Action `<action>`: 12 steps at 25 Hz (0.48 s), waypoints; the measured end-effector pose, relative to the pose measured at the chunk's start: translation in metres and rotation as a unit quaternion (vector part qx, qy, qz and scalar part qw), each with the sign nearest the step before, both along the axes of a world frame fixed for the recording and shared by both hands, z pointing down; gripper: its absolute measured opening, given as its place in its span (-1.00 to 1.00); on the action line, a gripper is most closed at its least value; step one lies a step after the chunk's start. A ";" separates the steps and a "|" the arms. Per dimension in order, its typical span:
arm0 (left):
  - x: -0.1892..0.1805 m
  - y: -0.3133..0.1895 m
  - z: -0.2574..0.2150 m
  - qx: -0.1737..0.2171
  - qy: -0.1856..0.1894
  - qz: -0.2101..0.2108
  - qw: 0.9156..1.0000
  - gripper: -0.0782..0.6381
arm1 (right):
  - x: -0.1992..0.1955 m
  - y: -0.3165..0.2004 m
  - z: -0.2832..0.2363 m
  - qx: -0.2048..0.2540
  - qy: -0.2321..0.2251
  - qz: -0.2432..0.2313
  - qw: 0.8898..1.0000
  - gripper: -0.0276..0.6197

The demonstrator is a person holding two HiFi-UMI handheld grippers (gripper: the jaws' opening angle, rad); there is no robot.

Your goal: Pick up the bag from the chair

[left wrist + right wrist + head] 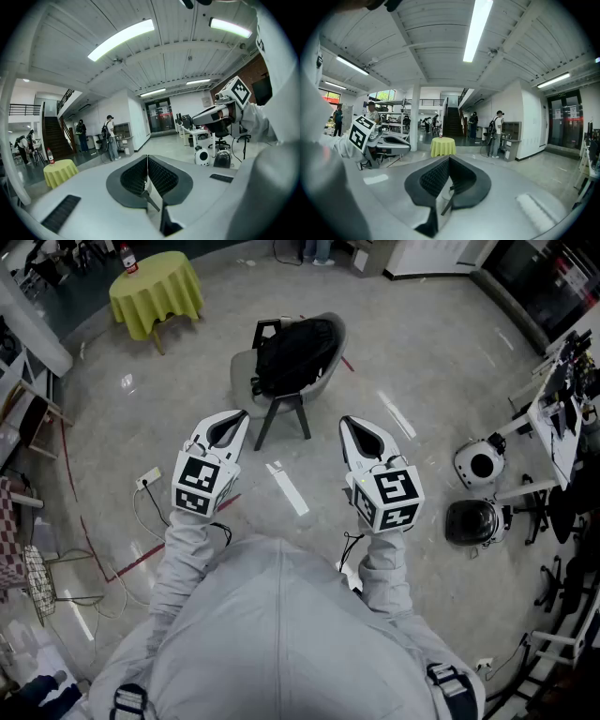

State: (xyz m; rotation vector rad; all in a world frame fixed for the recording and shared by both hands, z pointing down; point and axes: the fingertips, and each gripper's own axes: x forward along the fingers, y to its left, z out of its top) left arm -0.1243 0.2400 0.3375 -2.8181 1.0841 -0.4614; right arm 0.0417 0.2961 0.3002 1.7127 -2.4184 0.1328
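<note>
1. Your left tool (236, 420) and right tool (349, 425) hover side by side in mid-frame of the head view. Their tips aim up-frame at the chair (246, 373) and are well apart from it. This reads as a ready pose before the reach.
2. The bag (295, 354) is black. It sits on the chair seat against the backrest, in the upper middle of the frame. Nothing touches it, so the pickup has not begun.
3. Both tools are clenched and empty: in each gripper view the ribbed pads meet at the tips with nothing between them. My call is that you have to open one before it can take the bag.
4. Only the head view shows the bag, the chair and a white rounded unit (480, 463) on the floor at right.
5. Only the gripper views look level across the hall. They show ceiling lights, a staircase (453, 121) and standing people (111, 136). Neither clearly shows the bag.
6. The round counter with yellow cloth (155, 292) shows in all three views. It is upper left in the head view, lower left in the left gripper view and just above the jaws in the right gripper view. Each gripper view also catches the other tool's marker cube at its side.
</note>
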 end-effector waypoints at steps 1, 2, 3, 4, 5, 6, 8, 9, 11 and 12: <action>0.003 0.001 0.001 -0.001 0.000 0.000 1.000 -0.76 | 0.002 0.001 0.001 0.000 0.001 0.000 1.000 -0.89; 0.006 0.003 0.002 -0.002 -0.001 -0.001 1.000 -0.76 | 0.005 0.002 0.002 0.002 0.001 0.001 1.000 -0.89; 0.009 0.004 0.003 -0.003 -0.002 -0.001 1.000 -0.76 | 0.008 0.003 0.001 0.004 -0.002 0.000 1.000 -0.89; 0.013 0.006 0.004 -0.003 -0.003 -0.002 1.000 -0.76 | 0.011 0.004 0.000 0.009 -0.010 -0.001 1.000 -0.89; 0.016 0.007 0.005 -0.003 -0.003 -0.003 1.000 -0.76 | 0.015 0.005 -0.002 0.015 -0.022 -0.002 1.000 -0.89; 0.020 0.008 0.006 -0.004 -0.003 -0.004 1.000 -0.76 | 0.019 0.006 -0.004 0.020 -0.036 -0.002 0.999 -0.89; 0.027 0.010 0.008 -0.007 -0.001 -0.011 1.000 -0.76 | 0.029 0.008 -0.003 0.023 -0.052 -0.004 0.998 -0.89; 0.030 0.011 0.010 -0.009 0.001 -0.016 1.000 -0.76 | 0.034 0.008 -0.001 0.020 -0.052 -0.005 0.998 -0.89; 0.034 0.012 0.013 -0.014 0.003 -0.027 1.000 -0.76 | 0.041 0.008 0.007 0.006 -0.045 -0.012 0.999 -0.89; 0.035 0.014 0.015 -0.016 0.002 -0.032 0.999 -0.76 | 0.045 0.008 0.012 -0.001 -0.044 -0.015 0.999 -0.88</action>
